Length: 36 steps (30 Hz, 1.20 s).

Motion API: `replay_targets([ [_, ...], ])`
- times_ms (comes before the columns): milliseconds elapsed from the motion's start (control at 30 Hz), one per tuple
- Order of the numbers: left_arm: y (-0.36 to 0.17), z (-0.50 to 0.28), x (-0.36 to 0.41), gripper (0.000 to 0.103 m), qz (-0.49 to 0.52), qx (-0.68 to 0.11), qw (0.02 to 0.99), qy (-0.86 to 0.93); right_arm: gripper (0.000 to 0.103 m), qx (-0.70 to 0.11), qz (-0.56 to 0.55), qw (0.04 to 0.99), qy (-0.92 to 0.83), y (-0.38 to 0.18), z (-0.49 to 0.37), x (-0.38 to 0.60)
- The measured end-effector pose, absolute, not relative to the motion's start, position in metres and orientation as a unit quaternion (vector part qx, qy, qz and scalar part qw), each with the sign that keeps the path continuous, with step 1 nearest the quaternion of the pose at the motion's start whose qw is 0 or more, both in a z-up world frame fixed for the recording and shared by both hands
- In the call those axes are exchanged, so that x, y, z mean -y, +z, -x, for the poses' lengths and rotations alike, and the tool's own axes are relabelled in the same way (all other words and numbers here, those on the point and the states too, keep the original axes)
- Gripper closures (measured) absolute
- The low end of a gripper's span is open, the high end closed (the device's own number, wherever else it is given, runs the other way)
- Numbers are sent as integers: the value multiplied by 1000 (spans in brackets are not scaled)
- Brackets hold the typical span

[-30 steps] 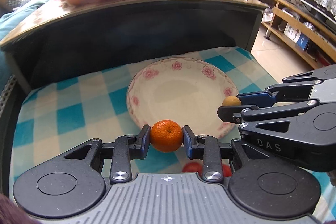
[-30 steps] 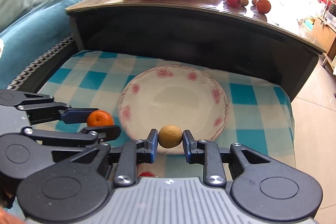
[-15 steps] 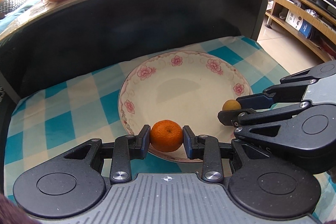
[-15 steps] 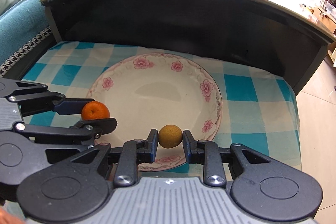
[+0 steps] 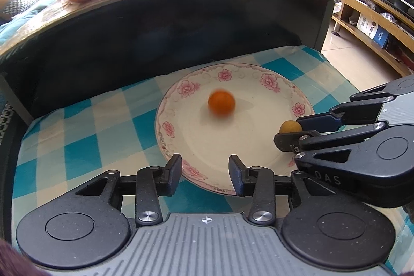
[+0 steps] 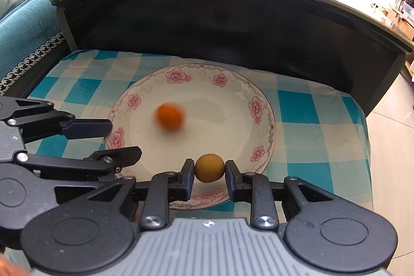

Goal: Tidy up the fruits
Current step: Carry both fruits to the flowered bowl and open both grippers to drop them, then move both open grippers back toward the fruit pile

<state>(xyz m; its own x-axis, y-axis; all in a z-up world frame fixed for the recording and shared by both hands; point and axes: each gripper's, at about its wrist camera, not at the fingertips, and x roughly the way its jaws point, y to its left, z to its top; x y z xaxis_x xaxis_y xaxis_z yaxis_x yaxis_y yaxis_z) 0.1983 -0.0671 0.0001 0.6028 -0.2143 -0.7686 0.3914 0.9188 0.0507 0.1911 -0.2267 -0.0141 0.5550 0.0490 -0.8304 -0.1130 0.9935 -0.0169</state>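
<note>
— So where is the orange fruit sitting?
— Inside the floral plate, near the middle, but it is showing only as a blur, so its surface is hard to read.
— And the left gripper?
— Hanging over the plate's near rim, jaws spread wide, gripping nothing.
— The right gripper?
— Pinching a small yellow-brown fruit above the plate's near edge.
— Under the plate?
— A checked cloth is lying there; gripper bodies are hiding its near part.
</note>
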Motion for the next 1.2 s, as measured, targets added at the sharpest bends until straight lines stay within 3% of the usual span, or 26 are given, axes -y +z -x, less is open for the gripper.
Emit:
replay_targets([
  [600, 31, -174, 46, 46, -93, -400, 899, -156, 75, -438, -3, 898, 35, 20, -177, 237],
  [1200, 26, -119, 29, 42, -83, -422, 889, -158, 74, -449, 0, 891, 66, 28, -118, 210],
])
